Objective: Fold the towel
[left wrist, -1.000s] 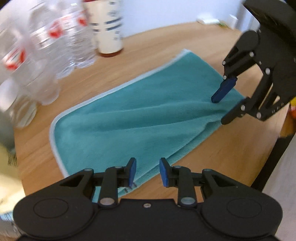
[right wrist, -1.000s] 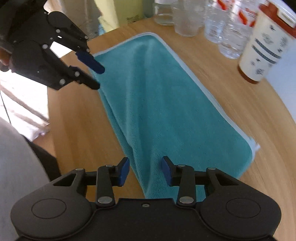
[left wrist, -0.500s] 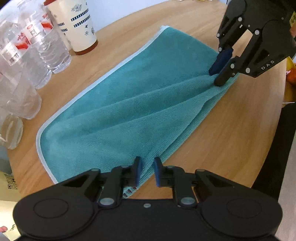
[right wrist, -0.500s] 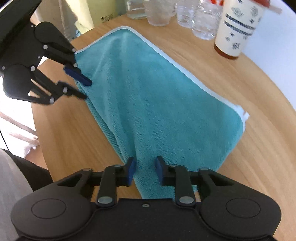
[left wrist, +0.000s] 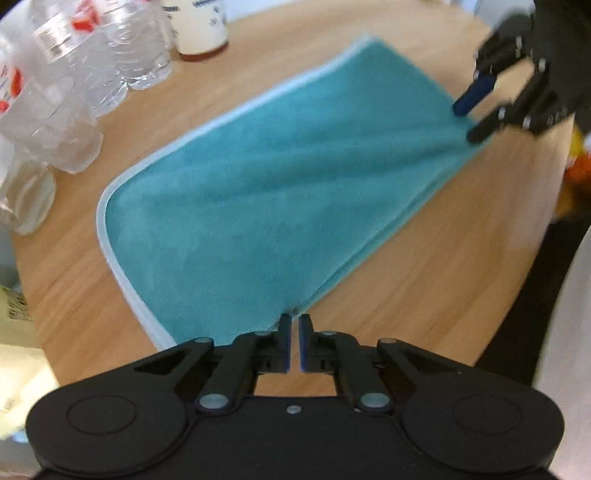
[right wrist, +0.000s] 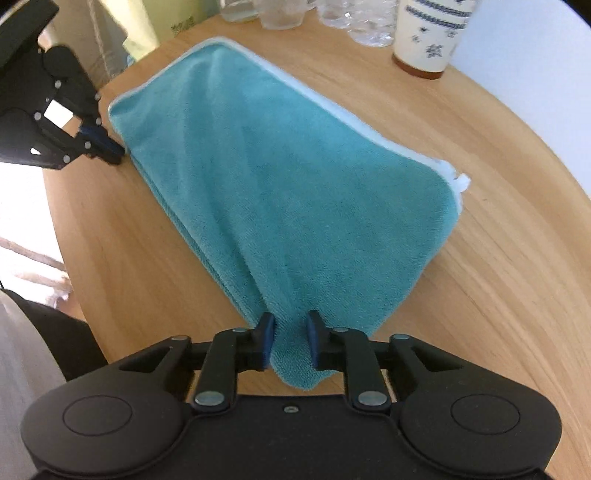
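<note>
A teal towel [left wrist: 280, 184] with a pale border lies folded in half on the round wooden table [left wrist: 443, 266]; it also shows in the right wrist view [right wrist: 288, 184]. My left gripper [left wrist: 294, 332] is shut on the towel's near corner at the folded edge. My right gripper [right wrist: 290, 332] holds the other corner between its narrowed fingers, and the cloth rises in a peak to it. Each gripper shows in the other's view, the right gripper [left wrist: 471, 118] at the far right corner and the left gripper [right wrist: 110, 147] at the far left corner.
Several clear plastic water bottles [left wrist: 66, 92] and a white printed cup [left wrist: 199, 26] stand along the table's far side; the cup [right wrist: 432, 33] and glasses [right wrist: 280, 14] also show in the right wrist view. The table edge [right wrist: 66, 240] runs close to the towel's folded side.
Both grippers have closed from open onto the towel's two corners along the folded edge. The corners have lifted slightly, pulling the cloth into ridges.
</note>
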